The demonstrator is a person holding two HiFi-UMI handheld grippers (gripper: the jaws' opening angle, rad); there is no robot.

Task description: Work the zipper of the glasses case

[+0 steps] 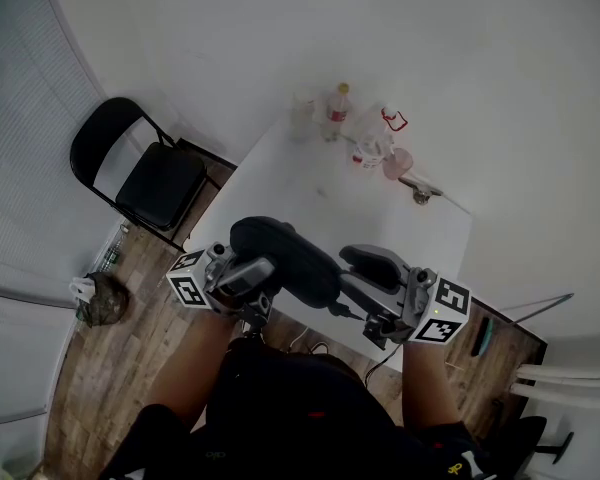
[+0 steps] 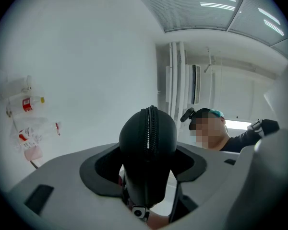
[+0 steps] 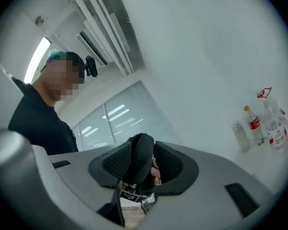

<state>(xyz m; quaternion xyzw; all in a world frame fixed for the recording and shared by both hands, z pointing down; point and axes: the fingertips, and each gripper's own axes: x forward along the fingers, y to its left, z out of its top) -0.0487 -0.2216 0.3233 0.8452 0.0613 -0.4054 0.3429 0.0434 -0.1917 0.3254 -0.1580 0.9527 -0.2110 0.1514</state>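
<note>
Above the near edge of the white table (image 1: 310, 183), your left gripper (image 2: 146, 163) clamped the black zippered hard-shell glasses case (image 2: 148, 138). Your right gripper's (image 3: 145, 166) jaws stood apart around its end. It looked light, stiff and smooth, best steadied by the shell while you pinched the zipper (image 2: 150, 126).

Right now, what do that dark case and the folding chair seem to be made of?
The glasses case: matte black, smooth rounded shell, probably fabric or leatherette over something stiff. Its zipper: fine glinting teeth, metal or plastic, I cannot tell. The folding chair: thin black tube frame, likely painted metal; seat looks padded.
</note>
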